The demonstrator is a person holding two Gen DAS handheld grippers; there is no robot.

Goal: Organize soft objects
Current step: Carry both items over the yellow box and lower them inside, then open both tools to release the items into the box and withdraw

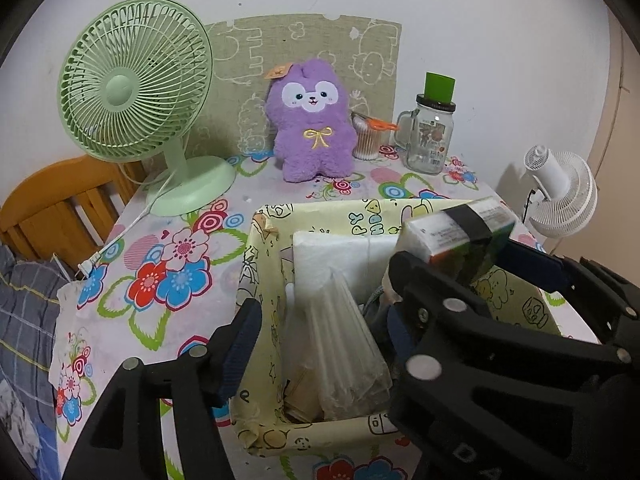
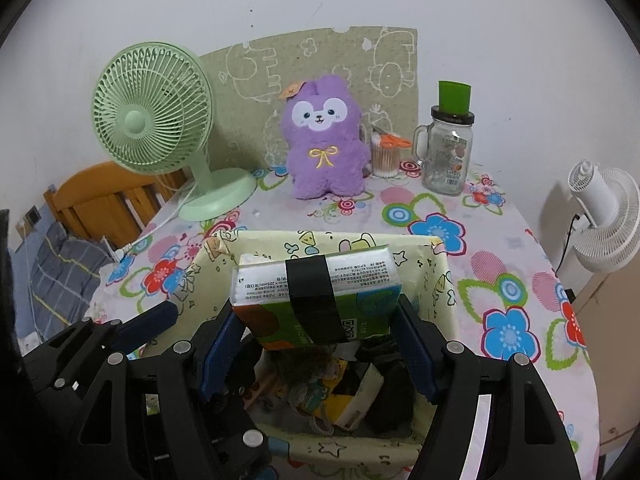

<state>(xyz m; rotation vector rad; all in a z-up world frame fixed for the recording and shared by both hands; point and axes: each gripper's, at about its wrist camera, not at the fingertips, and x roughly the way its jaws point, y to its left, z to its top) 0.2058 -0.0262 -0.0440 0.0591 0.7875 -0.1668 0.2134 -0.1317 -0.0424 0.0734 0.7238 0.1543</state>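
Black two-finger left gripper (image 1: 320,320) w/ blue pads hangs over the left half of the pale yellow cartoon-print fabric box (image 2: 444,280), jaws spread wide, nothing between them but the box's left wall and the clear plastic bag (image 1: 340,340) below. Right of it, the right gripper (image 2: 316,340) clamps a soft tissue pack, white and green wrapper w/ a black tape band (image 2: 310,292), by its two short ends, just above the box's open top and tilted a bit down toward the camera.

Step in hand, I'd say: lower the pack into the box. To do it well, keep the left gripper out of the way or use it to steady the box's left wall; the walls look floppy and could fold inward. Ease the pack down flat into the right half, where dark items already lie, then let go only once it rests on sth, since it's squashy and may spring or tip when the pads release.

Pack looks plump, slightly dented at the pads, wrapper glossy, small print and a QR code on its faces. Farther back near the wall, apart from the box, sits a purple plush animal w/ a yellow bow (image 2: 324,148), likely next.
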